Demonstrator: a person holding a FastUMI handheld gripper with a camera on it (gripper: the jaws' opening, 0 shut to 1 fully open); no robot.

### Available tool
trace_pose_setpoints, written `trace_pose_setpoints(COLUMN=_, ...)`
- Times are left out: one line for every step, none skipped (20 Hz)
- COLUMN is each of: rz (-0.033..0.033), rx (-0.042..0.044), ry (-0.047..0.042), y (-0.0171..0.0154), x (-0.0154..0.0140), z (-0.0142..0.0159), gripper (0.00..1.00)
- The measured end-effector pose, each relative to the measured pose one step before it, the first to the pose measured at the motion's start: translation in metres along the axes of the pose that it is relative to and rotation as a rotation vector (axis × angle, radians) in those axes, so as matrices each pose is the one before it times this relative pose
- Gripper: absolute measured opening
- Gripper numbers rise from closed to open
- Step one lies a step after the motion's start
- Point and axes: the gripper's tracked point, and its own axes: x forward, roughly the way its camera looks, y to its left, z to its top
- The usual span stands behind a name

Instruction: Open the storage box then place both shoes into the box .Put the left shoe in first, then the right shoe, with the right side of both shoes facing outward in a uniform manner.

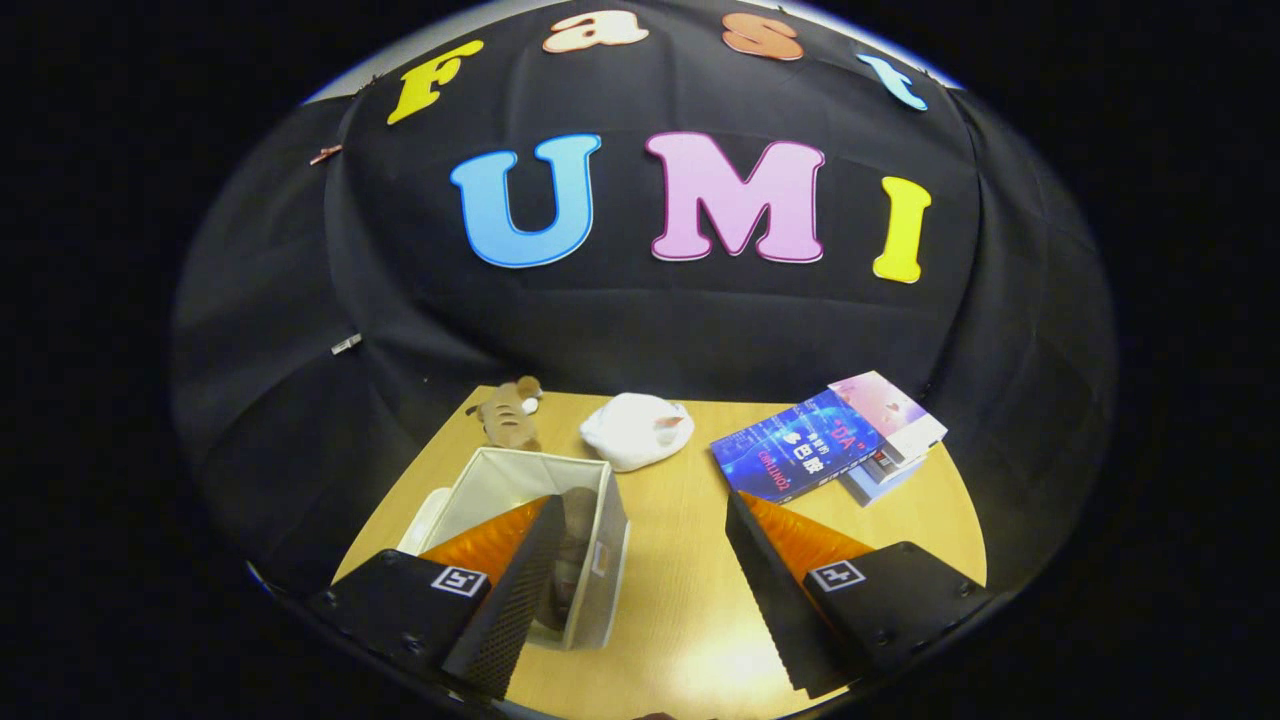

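My gripper (645, 498) is open above the wooden table (680, 600), with only bare tabletop between its fingers. The white fabric storage box (520, 470) stands open at the left. My left finger (520, 580) crosses in front of its right wall and hides part of it. A dark, greyish shape (578, 560) lies inside the box by that wall; it looks like a shoe, but I cannot tell for sure. A white shoe (637, 430) lies on the table beyond the fingers, just past the box's far right corner.
A brown plush toy (508, 412) lies at the table's far edge behind the box. A stack of books (830, 440) sits beyond the right finger. A flat white piece (424, 516) pokes out beside the box's left wall.
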Motion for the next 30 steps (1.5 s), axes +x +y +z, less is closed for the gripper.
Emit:
trace_pose_setpoints(rz=0.00299, rx=0.00884, ry=-0.02108, y=-0.01012, x=-0.00513, z=0.00909, gripper=1.0)
trace_pose_setpoints(rz=-0.00247, rx=0.00227, ry=-0.02489, y=-0.01198, x=-0.0063, z=0.00985, gripper=1.0)
trace_pose_setpoints(rz=-0.00572, rx=-0.0031, ry=-0.02459, y=-0.0128, x=-0.00793, z=0.00915, gripper=1.0)
trace_pose_setpoints(rz=-0.00548, rx=-0.00383, ry=-0.02483, y=-0.01273, x=-0.0071, z=0.0088, gripper=1.0)
trace_pose_setpoints(rz=0.0008, rx=-0.00144, ry=-0.02432, y=-0.01209, x=-0.00623, z=0.00652, gripper=1.0)
trace_pose_setpoints(rz=0.00701, rx=-0.00051, ry=-0.02163, y=-0.01049, x=-0.00691, z=0.00501, gripper=1.0)
trace_pose_setpoints(rz=0.01248, rx=-0.00209, ry=-0.01086, y=-0.01071, x=-0.00552, z=0.00265, gripper=1.0)
trace_pose_setpoints(rz=0.00495, rx=-0.00111, ry=-0.00193, y=-0.01125, x=-0.00505, z=0.00042, gripper=1.0)
trace_pose_setpoints(rz=-0.00237, rx=-0.00266, ry=-0.00264, y=-0.01202, x=-0.00438, z=0.00046, gripper=1.0)
trace_pose_setpoints(rz=-0.00813, rx=-0.00256, ry=-0.00307, y=-0.01131, x=-0.00269, z=0.0001, gripper=1.0)
trace_pose_setpoints(rz=-0.01229, rx=-0.00088, ry=-0.00454, y=-0.01077, x=-0.0028, z=0.00049, gripper=1.0)
trace_pose_setpoints(rz=-0.00798, rx=0.00105, ry=-0.00639, y=-0.01051, x=-0.00215, z=-0.00068, gripper=1.0)
trace_pose_setpoints(rz=-0.00091, rx=0.00207, ry=-0.00004, y=-0.00678, x=-0.00029, z=-0.0026, gripper=1.0)
trace_pose_setpoints(rz=0.0057, rx=0.00014, ry=0.00757, y=-0.00602, x=0.00166, z=-0.00442, gripper=0.99)
trace_pose_setpoints(rz=0.00085, rx=-0.00463, ry=0.01034, y=-0.0065, x=0.00182, z=-0.00356, gripper=0.99)
trace_pose_setpoints(rz=-0.00226, rx=-0.00139, ry=0.00896, y=-0.00729, x=0.00068, z=-0.0035, gripper=0.99)
trace_pose_setpoints(rz=0.00448, rx=0.00389, ry=0.0053, y=-0.0049, x=-0.00005, z=-0.00132, gripper=0.99)
trace_pose_setpoints(rz=0.00987, rx=0.00833, ry=0.00248, y=-0.00289, x=0.00261, z=-0.0023, gripper=0.99)
trace_pose_setpoints(rz=0.01306, rx=0.00646, ry=0.00149, y=-0.00266, x=0.00277, z=-0.00181, gripper=0.99)
trace_pose_setpoints(rz=0.0124, rx=0.00035, ry=0.00601, y=-0.00313, x=0.00316, z=-0.00311, gripper=0.99)
trace_pose_setpoints(rz=0.00959, rx=-0.00558, ry=0.01288, y=-0.00331, x=0.00326, z=-0.00445, gripper=0.99)
trace_pose_setpoints(rz=0.0082, rx=-0.00339, ry=0.01676, y=-0.00282, x=0.00389, z=-0.00466, gripper=0.99)
trace_pose_setpoints(rz=0.01541, rx=0.00119, ry=0.01187, y=0.00107, x=0.00297, z=-0.00191, gripper=0.99)
trace_pose_setpoints(rz=0.01367, rx=0.0023, ry=0.00479, y=0.00069, x=0.00323, z=-0.00077, gripper=0.99)
trace_pose_setpoints(rz=0.00762, rx=-0.00156, ry=0.00333, y=-0.00074, x=0.00358, z=-0.00006, gripper=0.99)
trace_pose_setpoints(rz=0.00199, rx=-0.0031, ry=0.00383, y=-0.00108, x=0.0025, z=-0.00043, gripper=0.99)
trace_pose_setpoints(rz=0.00181, rx=-0.00092, ry=0.00683, y=-0.00006, x=0.00076, z=-0.00106, gripper=0.99)
trace_pose_setpoints(rz=-0.0036, rx=0.00189, ry=0.00732, y=0.00032, x=0.00169, z=-0.0006, gripper=0.99)
trace_pose_setpoints(rz=-0.00651, rx=0.00225, ry=0.00098, y=-0.00037, x=0.0008, z=0.00025, gripper=0.99)
trace_pose_setpoints(rz=-0.00982, rx=0.00201, ry=0.00021, y=-0.0007, x=0.00108, z=0.00113, gripper=0.99)
